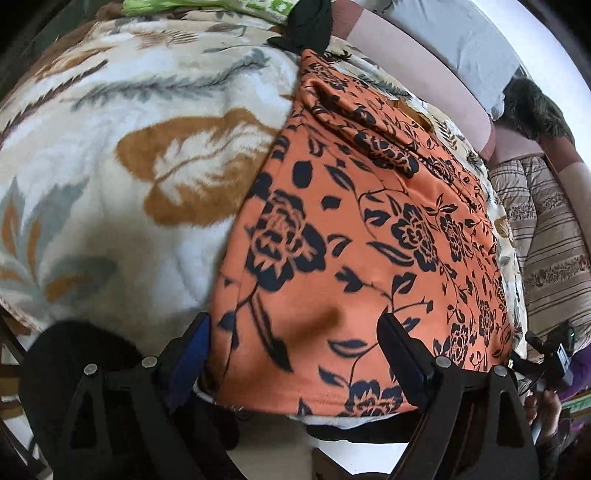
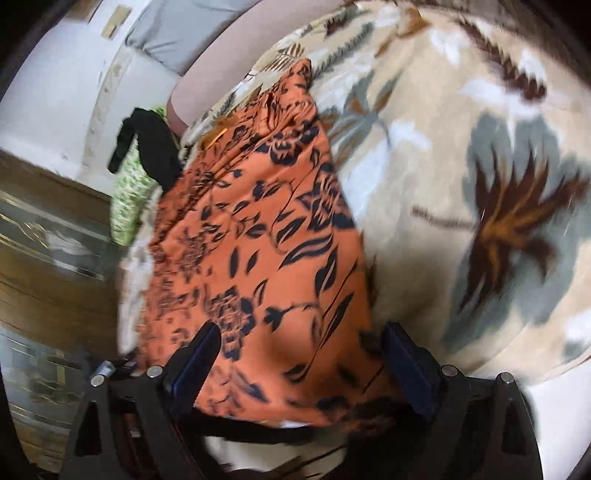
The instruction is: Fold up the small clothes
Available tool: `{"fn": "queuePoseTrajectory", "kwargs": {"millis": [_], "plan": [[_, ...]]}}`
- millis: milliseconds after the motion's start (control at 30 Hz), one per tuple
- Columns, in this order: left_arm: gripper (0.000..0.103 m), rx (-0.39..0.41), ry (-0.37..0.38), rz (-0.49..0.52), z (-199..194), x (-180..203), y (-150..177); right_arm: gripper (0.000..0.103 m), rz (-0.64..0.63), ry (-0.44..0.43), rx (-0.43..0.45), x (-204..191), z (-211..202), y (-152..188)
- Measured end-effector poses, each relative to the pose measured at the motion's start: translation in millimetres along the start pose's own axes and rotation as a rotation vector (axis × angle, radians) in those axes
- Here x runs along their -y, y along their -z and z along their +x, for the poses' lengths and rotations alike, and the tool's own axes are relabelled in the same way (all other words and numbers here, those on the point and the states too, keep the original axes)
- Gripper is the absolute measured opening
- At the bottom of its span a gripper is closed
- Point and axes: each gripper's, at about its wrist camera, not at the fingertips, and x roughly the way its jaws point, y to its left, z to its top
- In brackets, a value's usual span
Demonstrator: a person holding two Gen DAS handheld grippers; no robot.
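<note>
An orange garment with a black flower print (image 1: pixel 354 240) lies spread flat on a cream leaf-patterned blanket (image 1: pixel 129 155). My left gripper (image 1: pixel 295 332) is open, its two fingers astride the garment's near edge, just above the cloth. In the right wrist view the same garment (image 2: pixel 258 236) runs away from me on the blanket (image 2: pixel 461 184). My right gripper (image 2: pixel 301 339) is open, its fingers either side of the garment's near end. Neither gripper holds anything.
A black garment (image 1: pixel 306 29) and a green patterned cloth (image 1: pixel 207 7) lie at the far edge of the blanket. A striped quilt (image 1: pixel 546 240) lies at the right. A grey pillow (image 2: pixel 177 29) and wooden furniture (image 2: pixel 48 229) show in the right wrist view.
</note>
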Motion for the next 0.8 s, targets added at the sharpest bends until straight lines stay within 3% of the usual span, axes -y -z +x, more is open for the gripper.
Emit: {"fn": "queuePoseTrajectory", "kwargs": {"millis": [133,200,233,367,433,467,500,533,567,600,700,767,800], "plan": [[0.088,-0.005,0.042,-0.038,-0.6,-11.5,8.5,0.09,0.016,-0.056,0.016,2.5,-4.1,6.8],[0.088,0.016,0.047,-0.026,-5.8,-10.8,11.2,0.081,0.034,-0.132,0.012,0.7,-21.2,9.0],[0.088,0.025,0.044,-0.025,-6.2,-12.2,11.8,0.071,0.027,-0.15,0.012,-2.7,-24.8,9.6],[0.088,0.025,0.023,-0.025,-1.0,-14.6,10.4,0.07,0.054,-0.058,-0.018,9.8,-16.8,10.3],[0.063,0.022,0.021,-0.016,-0.2,-13.9,10.3,0.07,0.031,-0.071,-0.027,5.9,-14.2,11.0],[0.034,0.017,-0.016,-0.01,0.7,-14.9,9.9,0.069,0.027,-0.084,-0.036,4.3,-12.6,11.5],[0.015,0.012,-0.034,-0.012,1.6,-18.3,8.0,0.066,0.021,-0.088,-0.05,3.0,-9.3,12.4],[0.013,0.009,-0.022,-0.025,0.6,-21.6,7.5,0.05,0.02,-0.086,-0.07,2.9,-5.1,13.1],[0.008,0.02,0.027,-0.061,-6.2,-27.7,6.4,0.023,0.024,-0.091,-0.082,3.5,-2.0,13.6],[0.008,0.044,0.048,-0.065,-14.1,-27.5,5.6,0.014,0.033,-0.104,-0.088,3.6,-0.7,14.3],[0.008,0.136,0.058,-0.005,-41.9,-14.7,2.4,0.013,0.004,-0.127,-0.046,-8.5,-15.0,15.0],[0.009,0.116,0.051,0.003,-34.7,-14.7,-0.6,0.015,0.003,-0.087,-0.02,-9.1,-21.5,11.1],[0.015,0.093,0.034,0.003,-26.6,-16.0,-0.9,0.017,0.005,-0.049,-0.028,-6.0,-19.0,9.1]]}}
